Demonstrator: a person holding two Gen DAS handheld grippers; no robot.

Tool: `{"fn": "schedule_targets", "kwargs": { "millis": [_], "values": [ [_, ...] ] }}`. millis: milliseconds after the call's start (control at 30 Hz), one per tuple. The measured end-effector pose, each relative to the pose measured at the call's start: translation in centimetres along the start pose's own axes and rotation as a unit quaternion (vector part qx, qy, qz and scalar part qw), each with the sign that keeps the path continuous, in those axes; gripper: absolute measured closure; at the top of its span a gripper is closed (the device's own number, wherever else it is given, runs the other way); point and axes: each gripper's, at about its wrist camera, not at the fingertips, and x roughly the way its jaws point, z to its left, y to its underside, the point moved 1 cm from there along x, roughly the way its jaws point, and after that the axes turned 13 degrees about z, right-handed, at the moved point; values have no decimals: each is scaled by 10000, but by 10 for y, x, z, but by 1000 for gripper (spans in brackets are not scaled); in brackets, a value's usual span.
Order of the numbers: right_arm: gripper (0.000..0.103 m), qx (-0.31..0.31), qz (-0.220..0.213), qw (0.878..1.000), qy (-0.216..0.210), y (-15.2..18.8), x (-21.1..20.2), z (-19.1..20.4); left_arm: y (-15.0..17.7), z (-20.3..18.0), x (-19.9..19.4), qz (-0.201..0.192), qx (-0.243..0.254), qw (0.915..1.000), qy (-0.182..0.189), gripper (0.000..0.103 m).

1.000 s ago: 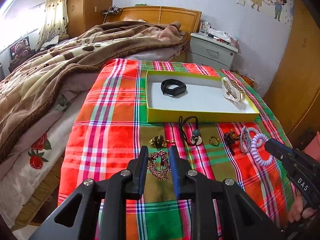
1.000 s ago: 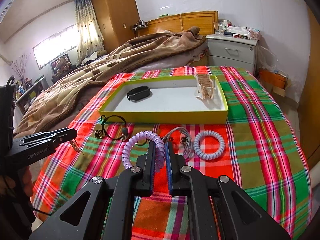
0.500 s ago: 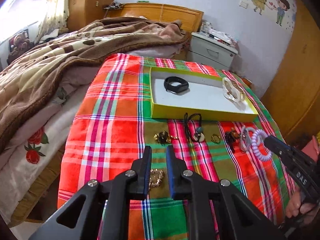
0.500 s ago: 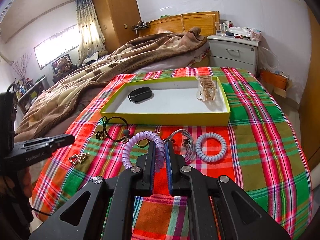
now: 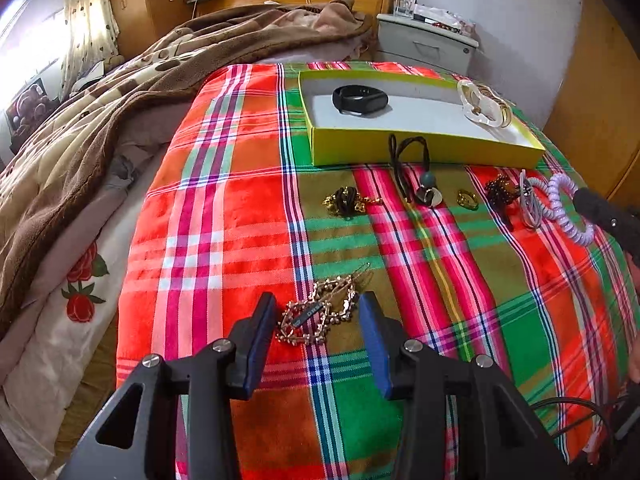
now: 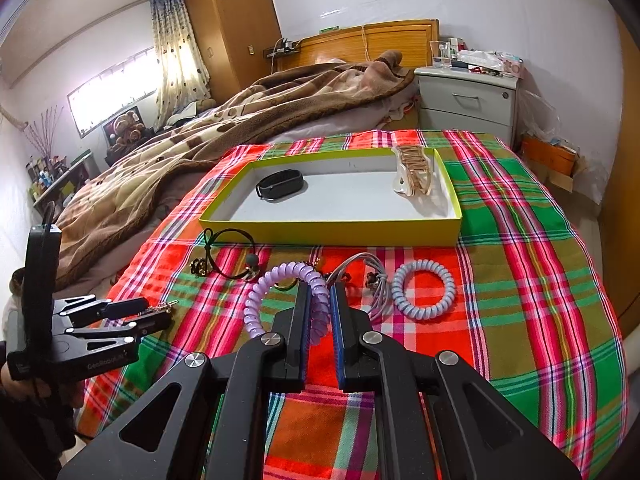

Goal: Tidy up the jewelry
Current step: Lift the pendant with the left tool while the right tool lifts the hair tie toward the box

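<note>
My left gripper [image 5: 318,310] is open, its fingers either side of a gold beaded hair clip [image 5: 320,314] lying on the plaid cloth. My right gripper [image 6: 320,300] is shut on a purple spiral hair tie [image 6: 276,286], which also shows in the left wrist view [image 5: 566,210]. A yellow-green tray [image 6: 332,234] holds a black band [image 6: 282,185] and a clear gold claw clip [image 6: 414,172]. In front of the tray lie a black cord necklace [image 5: 416,170], a gold and black piece [image 5: 348,202], a gold ring [image 5: 467,199], a dark clip [image 5: 499,190] and a grey-blue spiral tie [image 6: 424,290].
The plaid cloth [image 5: 224,208] covers a bed end with drop-offs at left and front. A brown blanket [image 5: 120,92] is heaped at the left. A grey nightstand [image 6: 468,100] stands behind the tray. A grey cord bundle [image 6: 372,280] lies beside the spiral ties.
My left gripper has opened and let go of the gold beaded clip, which now lies on the cloth between the fingers. My right gripper stays shut on the purple tie.
</note>
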Motion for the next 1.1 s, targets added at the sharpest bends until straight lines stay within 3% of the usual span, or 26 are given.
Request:
{"fn": "schedule_targets", "kwargs": {
  "millis": [200, 600, 1100],
  "values": [
    [93, -4, 11, 10000, 21, -1, 1, 1, 0, -4, 0, -31, 204, 9998, -77, 63],
    [93, 54, -6, 9999, 104, -16, 2, -2, -12, 3, -16, -238, 107, 9997, 35, 64],
    [93, 3, -158, 9995, 284, -83, 13, -8, -77, 3, -38, -706, 224, 9967, 323, 64]
  ]
}}
